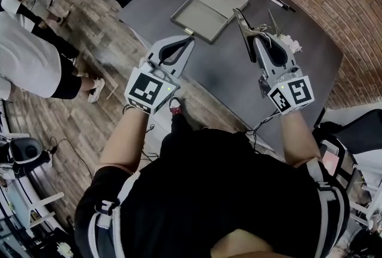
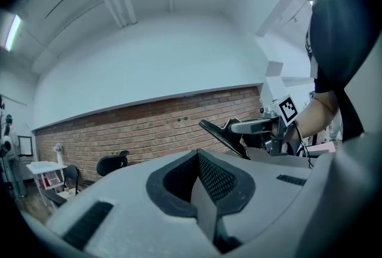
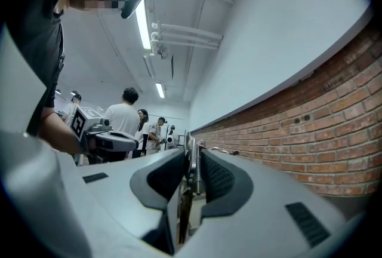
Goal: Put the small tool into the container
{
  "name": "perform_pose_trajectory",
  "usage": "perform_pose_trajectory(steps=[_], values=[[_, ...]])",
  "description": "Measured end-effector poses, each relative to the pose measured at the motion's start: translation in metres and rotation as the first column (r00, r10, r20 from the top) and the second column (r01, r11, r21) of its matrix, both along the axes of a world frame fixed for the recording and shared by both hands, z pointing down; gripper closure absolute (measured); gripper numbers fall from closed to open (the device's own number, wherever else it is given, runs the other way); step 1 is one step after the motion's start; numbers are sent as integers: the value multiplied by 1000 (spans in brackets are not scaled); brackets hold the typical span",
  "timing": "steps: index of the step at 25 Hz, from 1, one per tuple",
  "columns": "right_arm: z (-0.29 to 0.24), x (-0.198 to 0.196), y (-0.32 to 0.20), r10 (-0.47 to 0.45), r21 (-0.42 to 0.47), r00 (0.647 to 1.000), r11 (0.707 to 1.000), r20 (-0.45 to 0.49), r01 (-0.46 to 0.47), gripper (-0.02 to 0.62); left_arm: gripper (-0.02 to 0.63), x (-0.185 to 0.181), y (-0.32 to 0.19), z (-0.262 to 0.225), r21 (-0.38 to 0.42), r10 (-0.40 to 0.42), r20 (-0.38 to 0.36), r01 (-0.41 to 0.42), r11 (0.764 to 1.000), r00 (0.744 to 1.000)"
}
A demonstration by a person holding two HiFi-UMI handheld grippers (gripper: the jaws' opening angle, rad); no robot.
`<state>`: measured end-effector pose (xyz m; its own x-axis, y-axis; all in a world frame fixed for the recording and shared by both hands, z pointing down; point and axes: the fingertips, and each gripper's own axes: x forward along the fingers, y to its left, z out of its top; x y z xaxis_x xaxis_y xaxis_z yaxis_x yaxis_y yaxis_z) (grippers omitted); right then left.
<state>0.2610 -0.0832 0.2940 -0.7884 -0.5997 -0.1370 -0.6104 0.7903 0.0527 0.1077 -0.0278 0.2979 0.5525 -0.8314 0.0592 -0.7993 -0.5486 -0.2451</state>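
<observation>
Jaws: right gripper (image 1: 256, 37) clamps the slim metal small tool (image 1: 245, 22); left gripper (image 1: 189, 42) closed, empty.

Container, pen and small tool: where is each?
container (image 1: 200, 19), head view, bare floor of the open tray.
pen (image 1: 280, 3), head view, middle of its barrel.
small tool (image 3: 194, 167), right gripper view, middle of its metal shaft.

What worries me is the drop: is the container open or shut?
Open: the container shows its bare inside, lid flipped back behind it.
</observation>
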Motion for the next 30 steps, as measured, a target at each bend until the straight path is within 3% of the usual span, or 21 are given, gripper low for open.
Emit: perform_pose_trajectory(steps=[7,15,30], values=[[7,-39,-33,23,-12,1000,1000,-20,-23,516,598,-32,-36,6,-3,33,-26,-33,999,999],[18,-99,-76,54,-34,998,998,-33,-55,515,598,-93,-90,10,-10,63,-41,-64,998,997],[9,-186,-136,187,-45,981,981,-56,-189,515,598,-180,-179,-1,-8,220,-73,-221,975,973]])
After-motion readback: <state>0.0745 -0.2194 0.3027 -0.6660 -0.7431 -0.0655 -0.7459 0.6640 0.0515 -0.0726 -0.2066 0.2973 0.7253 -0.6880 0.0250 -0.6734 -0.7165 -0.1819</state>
